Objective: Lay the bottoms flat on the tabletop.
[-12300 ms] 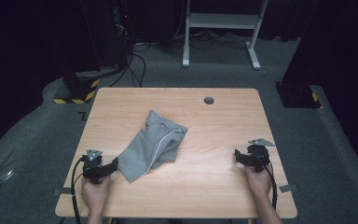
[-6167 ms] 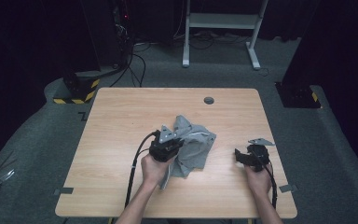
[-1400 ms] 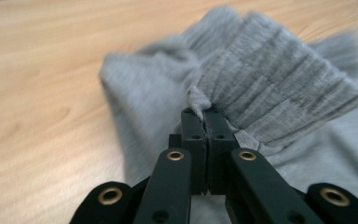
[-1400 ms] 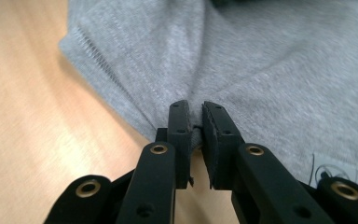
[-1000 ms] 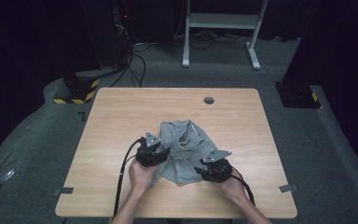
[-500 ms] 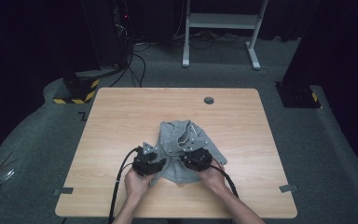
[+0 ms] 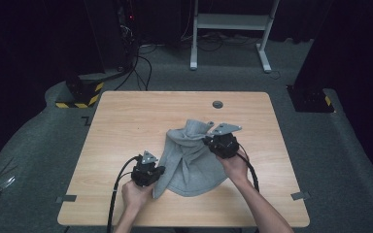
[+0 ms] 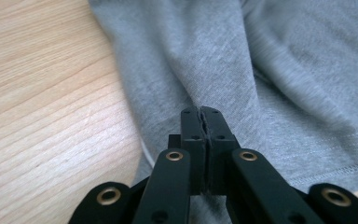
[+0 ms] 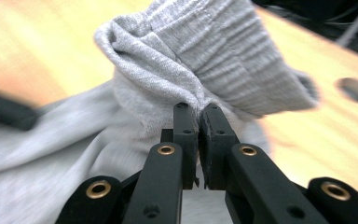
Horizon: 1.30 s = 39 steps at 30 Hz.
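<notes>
A grey garment (image 7: 190,158) lies crumpled on the wooden counter (image 7: 126,121), stretched between the two claws. It has a ribbed, gathered band (image 9: 242,60) at its far end and a stitched hem (image 8: 326,175) near the person.

The left claw (image 7: 156,175) sits at the garment's near left edge. In the left gripper view its jaws stand pressed together with a fold of the grey cloth pinched between them (image 8: 201,116); the fabric fans out ahead of the tips and to their right, while bare wood shows to their left. A black cable (image 7: 114,194) trails from this claw back towards the person, whose left hand (image 7: 135,194) holds it.

The right claw (image 7: 210,141) is farther up the counter, at the garment's far right side, with its grey three-cornered plate (image 7: 226,128) on top. In the right gripper view its jaws are all but closed, gripping a bunch of cloth just under the ribbed band (image 9: 198,112), which rises above and beyond the tips. The rest of the garment hangs down to the left of these jaws.

Beyond the right claw, near the counter's far edge, is a small round hole (image 7: 217,104). Past the counter lie a grey floor (image 7: 349,145) and a white stand (image 7: 233,29).
</notes>
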Each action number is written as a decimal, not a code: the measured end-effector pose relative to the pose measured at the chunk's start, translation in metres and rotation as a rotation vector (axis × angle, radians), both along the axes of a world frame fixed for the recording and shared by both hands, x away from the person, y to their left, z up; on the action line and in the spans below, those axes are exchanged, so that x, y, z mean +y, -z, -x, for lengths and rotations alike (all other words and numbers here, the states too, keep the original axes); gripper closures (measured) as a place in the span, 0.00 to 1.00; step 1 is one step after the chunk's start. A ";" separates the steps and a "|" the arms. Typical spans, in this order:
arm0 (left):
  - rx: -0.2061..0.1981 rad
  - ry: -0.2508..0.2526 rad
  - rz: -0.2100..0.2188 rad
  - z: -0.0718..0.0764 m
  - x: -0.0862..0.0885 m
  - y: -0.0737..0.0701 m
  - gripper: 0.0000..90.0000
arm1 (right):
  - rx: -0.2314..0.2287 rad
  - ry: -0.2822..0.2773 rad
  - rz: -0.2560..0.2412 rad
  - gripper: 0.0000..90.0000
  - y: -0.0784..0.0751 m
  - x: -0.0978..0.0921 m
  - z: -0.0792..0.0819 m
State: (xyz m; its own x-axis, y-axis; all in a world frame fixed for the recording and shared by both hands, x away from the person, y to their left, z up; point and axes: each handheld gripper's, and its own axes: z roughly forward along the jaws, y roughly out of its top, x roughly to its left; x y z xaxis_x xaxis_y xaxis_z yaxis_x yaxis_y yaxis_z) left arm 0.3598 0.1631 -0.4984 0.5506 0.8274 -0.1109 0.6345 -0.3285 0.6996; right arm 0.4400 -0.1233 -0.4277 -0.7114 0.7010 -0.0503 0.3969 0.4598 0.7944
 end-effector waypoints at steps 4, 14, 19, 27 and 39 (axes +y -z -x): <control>0.013 -0.036 0.010 -0.002 0.005 0.005 0.98 | 0.065 0.084 0.043 0.94 0.013 -0.004 -0.026; -0.057 -0.067 0.016 -0.003 -0.008 -0.004 0.57 | 0.083 0.106 -0.003 0.56 0.023 -0.017 -0.012; -0.064 -0.042 0.020 -0.007 -0.024 0.000 0.51 | 0.109 0.070 0.005 0.54 0.036 -0.029 0.009; -0.045 -0.054 -0.053 -0.020 -0.037 0.014 0.66 | 0.203 -0.044 0.074 0.55 0.071 0.005 0.012; -0.067 -0.048 -0.009 -0.020 -0.024 -0.006 0.96 | 0.156 -0.134 0.236 0.97 0.073 0.018 0.019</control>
